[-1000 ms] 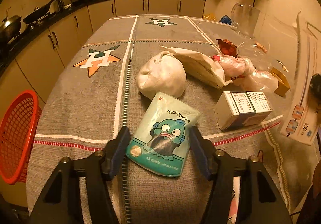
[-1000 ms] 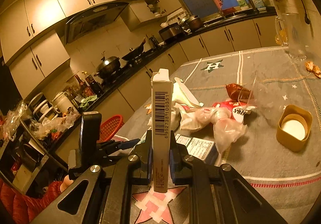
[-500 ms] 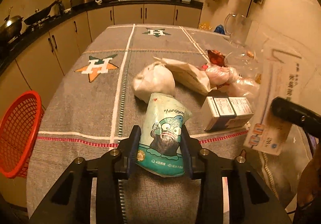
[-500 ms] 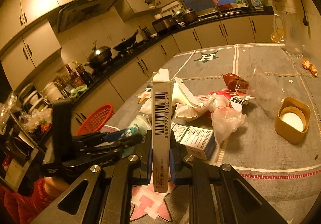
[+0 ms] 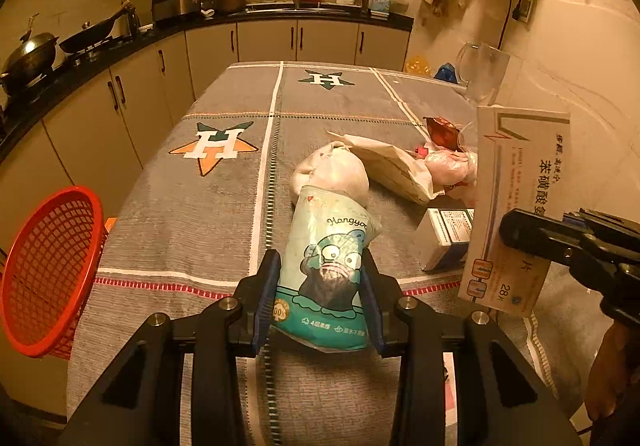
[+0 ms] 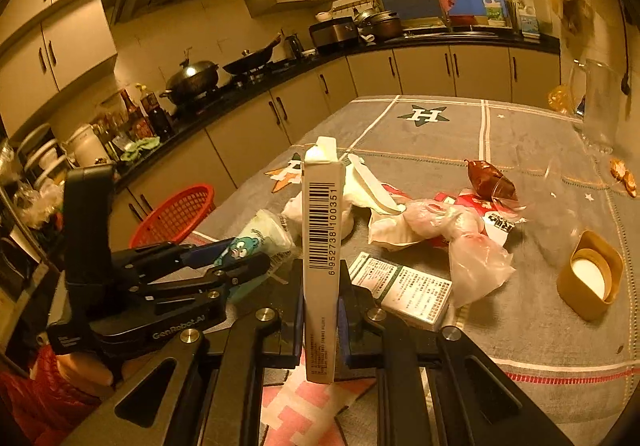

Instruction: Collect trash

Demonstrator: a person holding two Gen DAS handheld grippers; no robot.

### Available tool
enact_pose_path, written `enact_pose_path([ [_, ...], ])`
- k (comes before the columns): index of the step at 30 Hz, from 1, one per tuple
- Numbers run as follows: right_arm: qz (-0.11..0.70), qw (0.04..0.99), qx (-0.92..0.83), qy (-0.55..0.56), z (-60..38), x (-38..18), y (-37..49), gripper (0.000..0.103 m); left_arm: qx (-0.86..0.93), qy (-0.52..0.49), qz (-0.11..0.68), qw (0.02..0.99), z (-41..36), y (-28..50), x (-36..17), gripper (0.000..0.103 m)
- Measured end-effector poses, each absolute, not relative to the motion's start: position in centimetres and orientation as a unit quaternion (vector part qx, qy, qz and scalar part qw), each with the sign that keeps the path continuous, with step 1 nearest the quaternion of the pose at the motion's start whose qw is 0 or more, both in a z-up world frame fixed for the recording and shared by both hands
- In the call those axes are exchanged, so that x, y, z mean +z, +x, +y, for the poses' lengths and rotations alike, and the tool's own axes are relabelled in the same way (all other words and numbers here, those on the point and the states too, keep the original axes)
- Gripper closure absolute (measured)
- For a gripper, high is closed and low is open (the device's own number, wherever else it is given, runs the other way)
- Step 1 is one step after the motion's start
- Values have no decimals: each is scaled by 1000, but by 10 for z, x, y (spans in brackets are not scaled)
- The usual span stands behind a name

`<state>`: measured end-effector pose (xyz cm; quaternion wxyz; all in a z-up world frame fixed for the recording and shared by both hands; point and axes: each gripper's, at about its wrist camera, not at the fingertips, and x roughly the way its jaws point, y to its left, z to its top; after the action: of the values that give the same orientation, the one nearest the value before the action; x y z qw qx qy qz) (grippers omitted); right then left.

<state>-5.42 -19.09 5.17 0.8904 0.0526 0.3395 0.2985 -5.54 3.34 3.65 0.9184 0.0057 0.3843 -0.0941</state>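
Observation:
My left gripper [image 5: 320, 286] is shut on a teal tissue pack with a cartoon fish [image 5: 326, 266] and holds it just above the tablecloth; it also shows in the right wrist view [image 6: 256, 242]. My right gripper [image 6: 320, 294] is shut on a flat white medicine box with a barcode [image 6: 322, 230], held upright; it appears at the right of the left wrist view [image 5: 516, 202]. More trash lies ahead: a tied white bag [image 5: 336, 170], a paper bag [image 5: 392, 166], a small printed box [image 5: 448, 234], crumpled plastic [image 6: 460, 234].
A red mesh basket [image 5: 44, 270] stands off the table's left front corner. A tan round lid [image 6: 588, 278], a brown wrapper [image 6: 488, 178] and a glass jug [image 6: 596, 102] are to the right. Kitchen counters with pots line the left and far walls.
My left gripper has closed on the teal tissue pack and lifted it slightly. My right gripper, still gripping the medicine box, has moved left, closer to the left gripper.

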Motion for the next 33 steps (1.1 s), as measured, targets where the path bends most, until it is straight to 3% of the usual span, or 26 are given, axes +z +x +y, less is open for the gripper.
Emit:
enact_pose_path([
  [33, 335, 905, 261, 9, -170, 57, -54, 88, -88, 0, 371, 925, 42, -66, 45, 66],
])
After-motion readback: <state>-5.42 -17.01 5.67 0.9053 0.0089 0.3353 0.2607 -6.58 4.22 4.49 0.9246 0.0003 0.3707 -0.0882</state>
